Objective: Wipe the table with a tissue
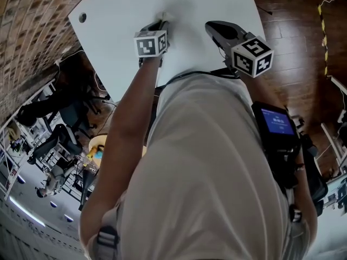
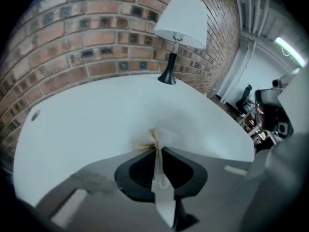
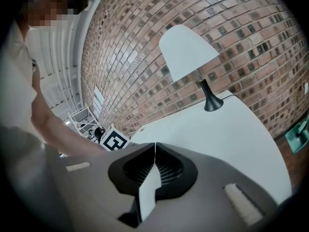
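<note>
I am stretching my left arm (image 1: 126, 126) straight out ahead of my body, the bare forearm crossing the near edge of the white table (image 1: 114, 10). At the wrist I am tipping the left gripper (image 1: 162, 20) steeply down, so its tips are meeting the tabletop. Its jaws are clamping a tissue (image 2: 163, 136). The crumpled pale wad is bunching out just past the tips and lying against the table surface, and a strip of it is trailing back between the jaws.

I am holding the right gripper (image 1: 210, 27) beside the left one but apart from it, over the same table and angled only slightly down. Its jaws are pressing together with nothing between them. My torso is hiding most of my right arm in the head view.

A lamp (image 2: 179, 21) with a white shade is standing on the far side of the table, next to the brick wall (image 2: 87, 37).
</note>
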Demonstrator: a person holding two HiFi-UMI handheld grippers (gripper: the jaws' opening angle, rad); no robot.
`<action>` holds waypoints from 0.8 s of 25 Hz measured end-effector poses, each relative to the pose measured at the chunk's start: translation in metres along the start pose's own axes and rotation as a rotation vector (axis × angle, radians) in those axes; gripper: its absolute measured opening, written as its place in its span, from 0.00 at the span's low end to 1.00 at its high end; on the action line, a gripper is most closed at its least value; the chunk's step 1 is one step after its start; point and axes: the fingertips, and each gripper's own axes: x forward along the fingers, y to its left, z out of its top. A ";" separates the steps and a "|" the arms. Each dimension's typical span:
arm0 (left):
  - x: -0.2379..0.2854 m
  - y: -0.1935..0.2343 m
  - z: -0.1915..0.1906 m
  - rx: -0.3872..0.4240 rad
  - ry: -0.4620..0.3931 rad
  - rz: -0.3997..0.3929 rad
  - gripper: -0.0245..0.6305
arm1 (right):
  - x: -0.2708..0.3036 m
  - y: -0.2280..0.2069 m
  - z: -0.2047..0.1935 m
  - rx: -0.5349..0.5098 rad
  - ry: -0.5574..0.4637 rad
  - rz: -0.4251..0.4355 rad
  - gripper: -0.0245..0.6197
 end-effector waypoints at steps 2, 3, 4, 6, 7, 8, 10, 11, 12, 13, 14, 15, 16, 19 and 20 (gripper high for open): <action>-0.016 0.029 0.002 -0.071 -0.056 0.089 0.09 | 0.001 0.001 0.004 -0.007 -0.005 0.005 0.06; -0.023 0.045 -0.001 -0.097 -0.072 0.138 0.09 | 0.002 0.001 0.005 -0.010 -0.005 0.007 0.05; -0.028 0.062 -0.006 -0.116 -0.075 0.180 0.09 | 0.002 0.001 0.006 -0.013 -0.002 0.007 0.05; -0.036 0.094 -0.018 -0.146 -0.061 0.242 0.09 | 0.002 0.000 0.007 -0.016 0.002 0.006 0.05; -0.039 0.107 -0.023 -0.163 -0.050 0.265 0.09 | 0.002 0.000 0.007 -0.015 0.002 0.005 0.05; -0.040 0.117 -0.027 -0.178 -0.041 0.283 0.09 | 0.002 0.000 0.006 -0.014 0.002 0.003 0.06; -0.039 0.126 -0.029 -0.189 -0.034 0.300 0.09 | 0.000 -0.001 0.003 -0.009 0.003 -0.005 0.05; -0.035 0.124 -0.027 -0.182 -0.039 0.294 0.09 | -0.001 -0.002 0.001 -0.007 0.004 -0.009 0.05; -0.030 0.117 -0.022 -0.167 -0.046 0.276 0.09 | -0.003 -0.003 -0.001 -0.005 0.005 -0.013 0.05; -0.023 0.108 -0.016 -0.143 -0.053 0.251 0.09 | -0.004 -0.004 -0.002 -0.004 0.004 -0.016 0.05; -0.016 0.097 -0.009 -0.114 -0.056 0.229 0.09 | -0.004 -0.005 -0.002 -0.004 0.003 -0.018 0.05; -0.009 0.087 -0.002 -0.084 -0.055 0.214 0.09 | -0.005 -0.006 -0.001 -0.005 0.001 -0.019 0.05; -0.003 0.078 0.005 -0.058 -0.050 0.204 0.09 | -0.006 -0.006 0.000 -0.007 -0.003 -0.019 0.05; 0.009 0.046 0.015 0.015 -0.020 0.151 0.09 | -0.009 -0.007 0.003 -0.009 -0.013 -0.018 0.05; 0.012 0.031 0.014 0.048 -0.006 0.121 0.09 | -0.012 -0.008 0.003 -0.009 -0.014 -0.016 0.05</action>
